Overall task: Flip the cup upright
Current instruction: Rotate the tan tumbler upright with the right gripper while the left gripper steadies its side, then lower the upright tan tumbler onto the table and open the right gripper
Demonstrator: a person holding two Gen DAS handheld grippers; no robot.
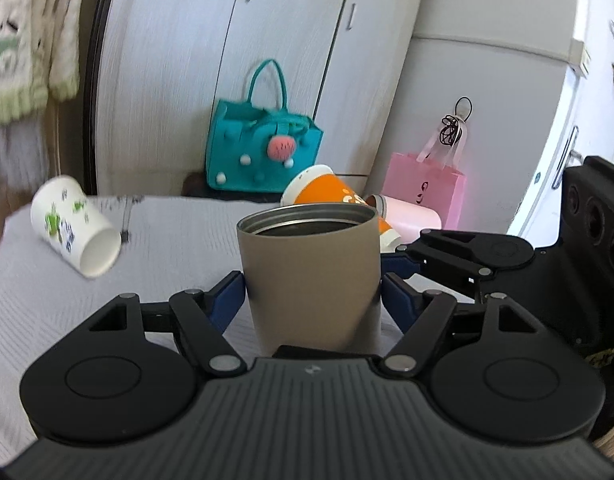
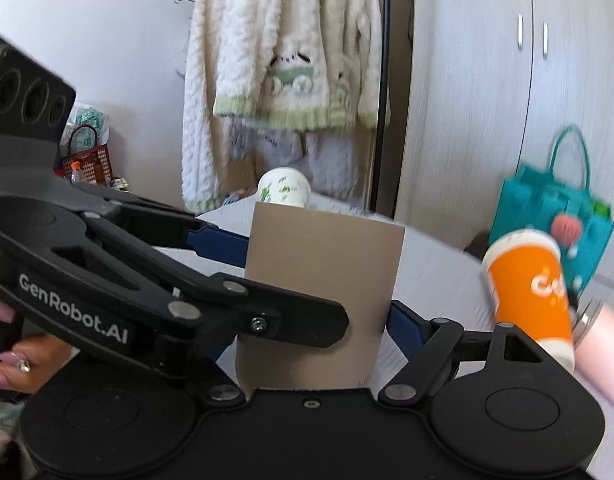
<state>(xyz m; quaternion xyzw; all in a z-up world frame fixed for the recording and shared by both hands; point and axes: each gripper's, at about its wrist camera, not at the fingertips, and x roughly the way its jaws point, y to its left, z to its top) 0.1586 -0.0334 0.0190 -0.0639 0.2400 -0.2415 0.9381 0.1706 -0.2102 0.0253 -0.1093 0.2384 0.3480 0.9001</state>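
My left gripper (image 1: pixel 312 292) clamps its blue pads on the matte taupe steel tumbler (image 1: pixel 309 276), upright, mouth open, on the grey ribbed tablecloth (image 1: pixel 59 312). My right gripper (image 2: pixel 315 280) grips the same smooth cylinder. Behind, an orange paper cup (image 1: pixel 331 196) lies tilted.

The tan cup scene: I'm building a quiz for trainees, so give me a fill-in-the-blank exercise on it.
1. The tan cup stands with its open mouth facing ___.
2. The white cup with green print lies on its ___.
3. The orange cup leans against a ___ cup.
4. The bag with the strawberry pompom is ___.

Missing words: up; side; pink; teal
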